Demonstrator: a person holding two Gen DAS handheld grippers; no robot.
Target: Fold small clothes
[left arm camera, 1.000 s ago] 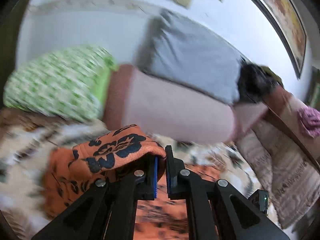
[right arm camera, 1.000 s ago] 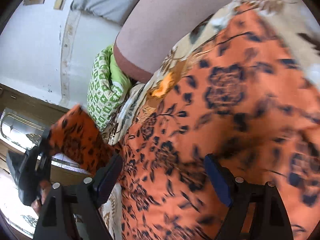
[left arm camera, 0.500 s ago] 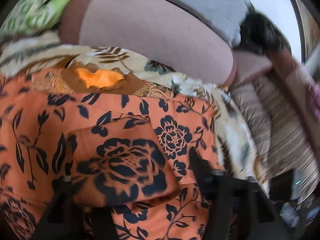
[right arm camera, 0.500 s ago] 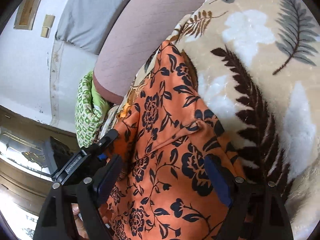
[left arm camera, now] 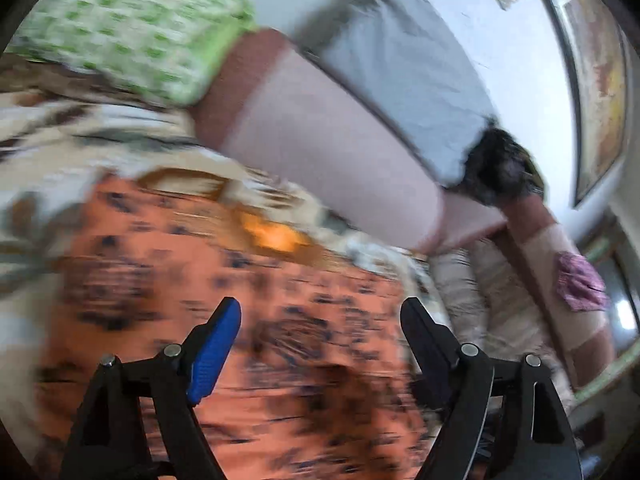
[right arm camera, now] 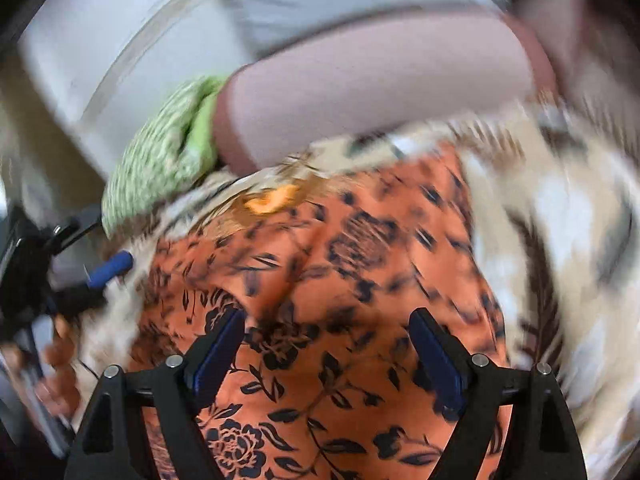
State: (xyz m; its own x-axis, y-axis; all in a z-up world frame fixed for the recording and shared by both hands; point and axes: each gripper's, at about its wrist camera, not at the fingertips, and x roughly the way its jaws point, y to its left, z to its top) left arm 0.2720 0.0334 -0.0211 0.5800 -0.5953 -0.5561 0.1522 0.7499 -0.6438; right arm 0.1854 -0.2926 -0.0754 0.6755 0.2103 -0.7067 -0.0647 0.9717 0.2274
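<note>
An orange garment with black flowers (left arm camera: 240, 300) lies spread on the bed, blurred by motion. My left gripper (left arm camera: 320, 312) hovers just above it; its jaws are opening and stand wide, with nothing pinched between the pads. In the right wrist view the same garment (right arm camera: 360, 280) fills the middle. My right gripper (right arm camera: 327, 320) is open above its near part, holding nothing. The left gripper's blue pad (right arm camera: 114, 265) shows at the garment's left edge, with a person's hand (right arm camera: 60, 360) behind it.
The garment rests on a beige leaf-patterned bedspread (right arm camera: 560, 220). Behind it lie a pink bolster (left arm camera: 320, 140), a grey pillow (left arm camera: 400, 72) and a folded green patterned cloth (left arm camera: 132, 28). A purple cloth (left arm camera: 580, 284) sits far right. A framed picture (left arm camera: 600, 72) hangs on the wall.
The left gripper, shut on a fold of the orange garment a second ago, laid it down, opened and drew back. The right gripper stayed open while its view rolled and lifted.
</note>
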